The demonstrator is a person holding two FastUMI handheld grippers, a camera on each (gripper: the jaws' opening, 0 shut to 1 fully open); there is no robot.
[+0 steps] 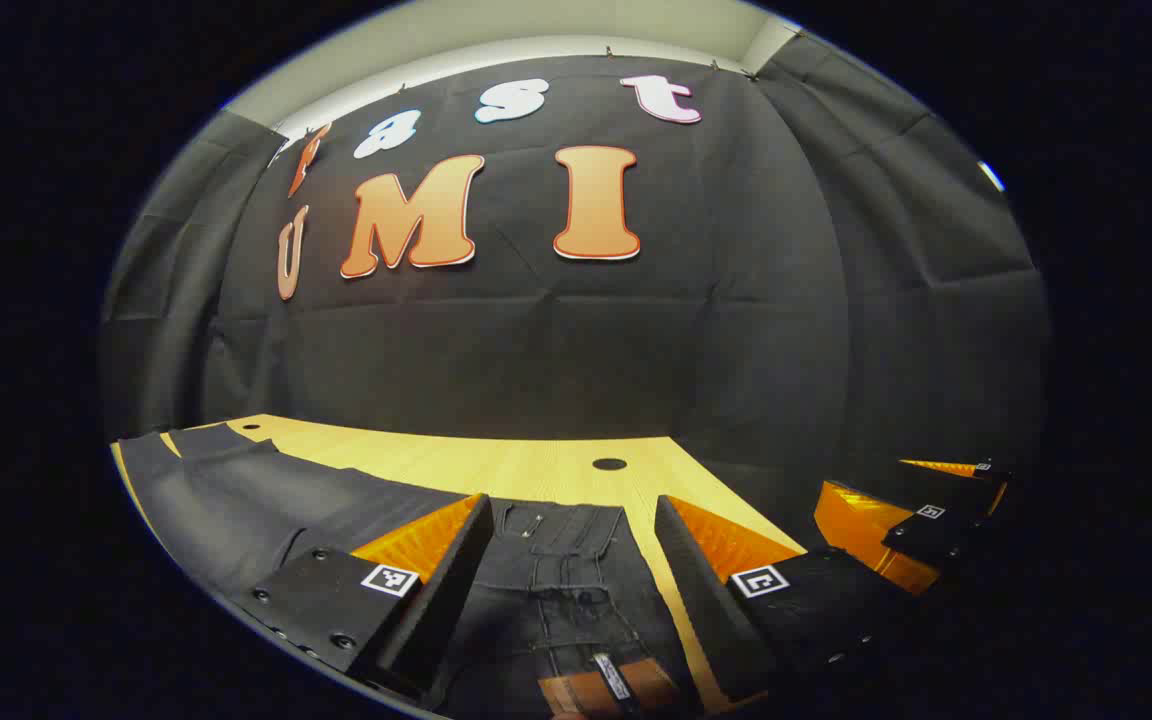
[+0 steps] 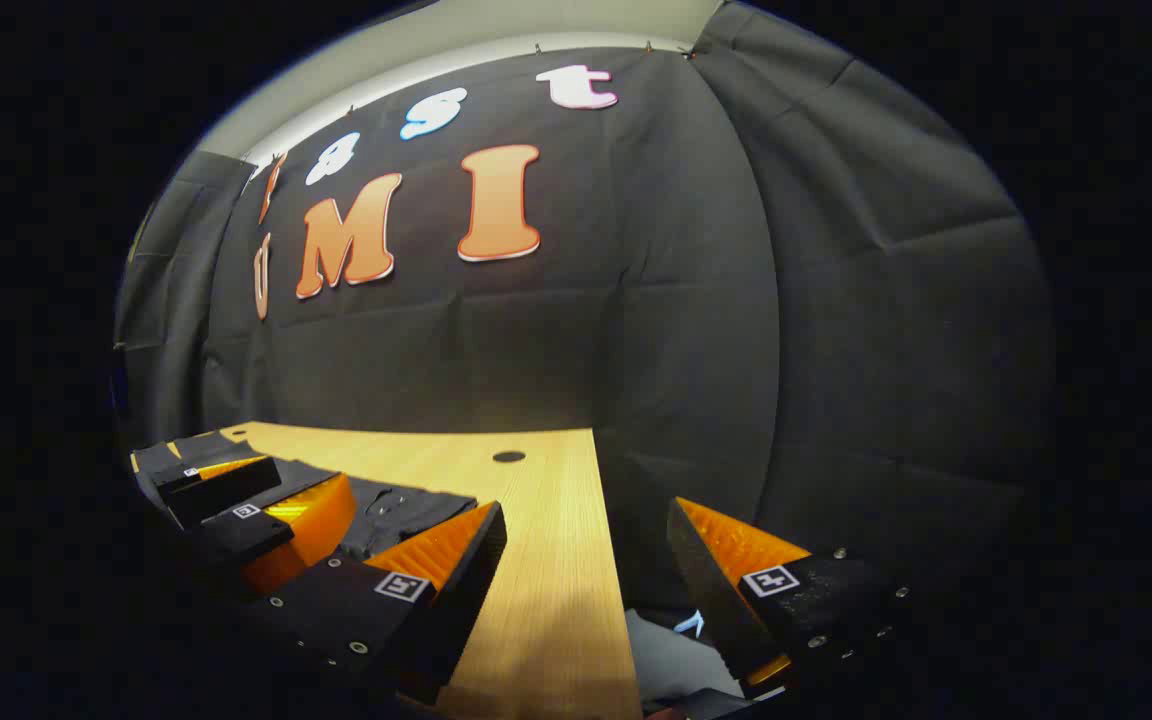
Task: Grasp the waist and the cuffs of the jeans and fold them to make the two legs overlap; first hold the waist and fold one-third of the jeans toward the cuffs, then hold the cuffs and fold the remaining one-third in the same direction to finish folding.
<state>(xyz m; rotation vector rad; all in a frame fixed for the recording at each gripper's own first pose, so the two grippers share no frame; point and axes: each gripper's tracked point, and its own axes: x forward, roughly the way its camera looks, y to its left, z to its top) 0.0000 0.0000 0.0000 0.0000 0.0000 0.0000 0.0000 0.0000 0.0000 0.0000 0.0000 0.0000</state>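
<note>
Jeans [image 1: 556, 570] lie flat on the table [image 1: 536, 465], waist between the left gripper's [image 1: 573, 515] spread fingers. Likely heavy, limp denim; grip the thick waistband. Right gripper [image 2: 586, 520] hangs open beside the table edge.

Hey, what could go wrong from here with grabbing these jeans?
1. The left gripper is open above the waist of the jeans; closing too high might catch only the top layer.
2. The right gripper straddles the table edge, off the denim, so it may close on nothing.
</note>
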